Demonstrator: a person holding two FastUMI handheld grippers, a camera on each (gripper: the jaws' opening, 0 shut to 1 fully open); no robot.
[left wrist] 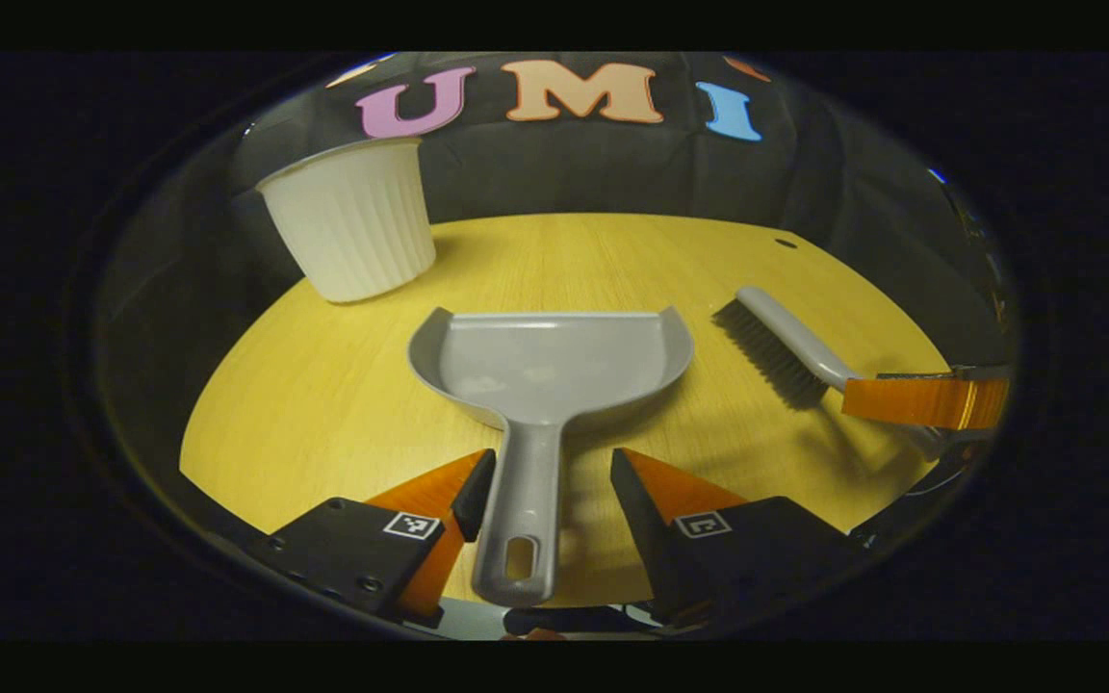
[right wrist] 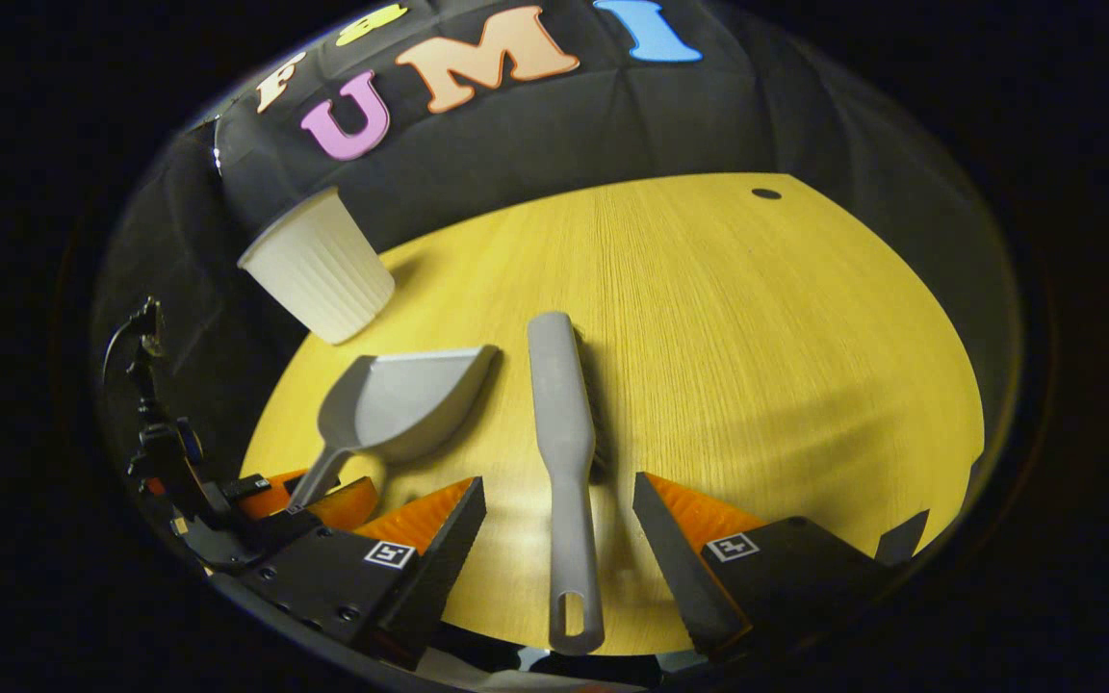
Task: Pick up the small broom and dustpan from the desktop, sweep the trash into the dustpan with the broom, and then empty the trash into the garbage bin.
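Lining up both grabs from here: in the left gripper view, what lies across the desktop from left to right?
Garbage bin → dustpan, its handle between the left gripper's open fingers → small broom → right gripper at the broom's handle.

left tool (left wrist: 552, 481): black mounts, square markers (screws visible) | right tool (right wrist: 559, 515): same

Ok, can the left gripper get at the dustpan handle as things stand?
Probably yes. The left gripper has its jaws open on either side of the dustpan handle, which lies flat on the desk with nothing blocking it.
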